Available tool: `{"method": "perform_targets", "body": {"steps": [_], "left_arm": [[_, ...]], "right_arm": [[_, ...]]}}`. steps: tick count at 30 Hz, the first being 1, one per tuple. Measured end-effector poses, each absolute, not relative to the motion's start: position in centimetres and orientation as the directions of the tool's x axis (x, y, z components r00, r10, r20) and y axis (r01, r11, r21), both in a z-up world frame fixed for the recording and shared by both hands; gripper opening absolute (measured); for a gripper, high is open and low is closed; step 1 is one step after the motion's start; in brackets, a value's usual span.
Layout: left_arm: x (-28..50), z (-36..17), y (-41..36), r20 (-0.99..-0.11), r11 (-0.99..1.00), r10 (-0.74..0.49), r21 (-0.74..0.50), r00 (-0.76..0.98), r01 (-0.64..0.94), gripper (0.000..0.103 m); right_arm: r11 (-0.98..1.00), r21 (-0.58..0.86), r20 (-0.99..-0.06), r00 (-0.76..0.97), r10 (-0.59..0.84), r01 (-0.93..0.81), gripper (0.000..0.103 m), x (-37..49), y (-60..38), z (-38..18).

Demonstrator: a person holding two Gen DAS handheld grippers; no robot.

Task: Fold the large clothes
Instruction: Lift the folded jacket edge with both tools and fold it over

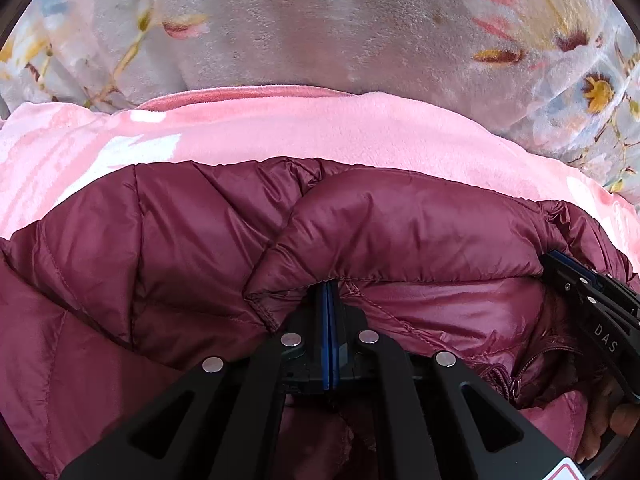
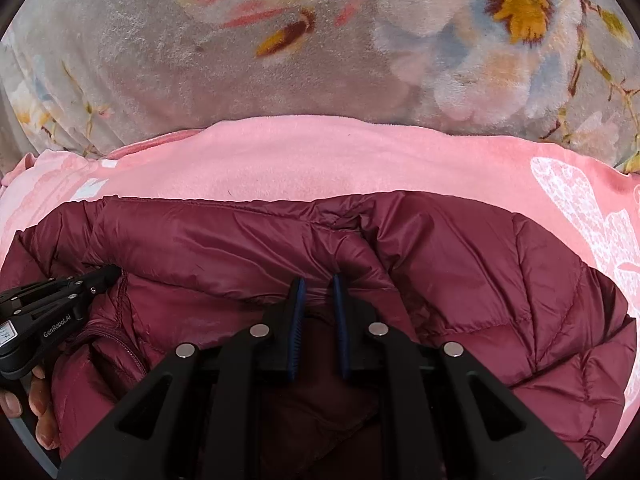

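Maroon puffer jacket [image 1: 168, 248] lies on a pink blanket [image 1: 304, 132]. Left gripper [image 1: 330, 286] pinches its folded edge directly ahead. Right gripper [image 2: 319, 280] clamps bunched jacket fabric between its pads.

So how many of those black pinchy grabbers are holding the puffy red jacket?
2. The left gripper pinches the jacket's folded edge, jaws shut. The right gripper clamps a fold of it further along the same edge. Both lie over a pink blanket.

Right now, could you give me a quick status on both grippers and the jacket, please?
Left gripper shut on maroon jacket edge. Right gripper pinching a fold. Jacket lies on pink blanket. Nothing in the way.
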State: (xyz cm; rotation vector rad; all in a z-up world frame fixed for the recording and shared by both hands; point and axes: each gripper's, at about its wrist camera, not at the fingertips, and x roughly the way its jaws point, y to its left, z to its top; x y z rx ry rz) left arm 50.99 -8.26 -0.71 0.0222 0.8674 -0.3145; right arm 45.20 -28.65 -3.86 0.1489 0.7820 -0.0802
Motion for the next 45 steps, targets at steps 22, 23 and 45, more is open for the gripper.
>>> {"method": "perform_targets", "body": {"steps": [22,23,45], "left_arm": [[25.6,3.0,13.1,-0.786,0.953,-0.303,-0.241,0.539,0.185,0.046],[24.0,2.6,14.7,-0.794,0.949,-0.315,-0.272,0.52,0.16,0.047],[10.2,3.3,19.6,-0.693,0.841,-0.506,-0.528,0.515,0.116,0.002]], "right_arm": [[0.873,0.377,-0.68,0.732,0.034,0.311,0.076,4.0,-36.4,-0.8],[0.86,0.391,-0.693,0.72,0.041,0.328,0.076,2.0,-36.6,-1.4],[0.738,0.637,-0.494,0.852,0.17,0.222,0.003,-10.1,-31.6,-0.1]]}}
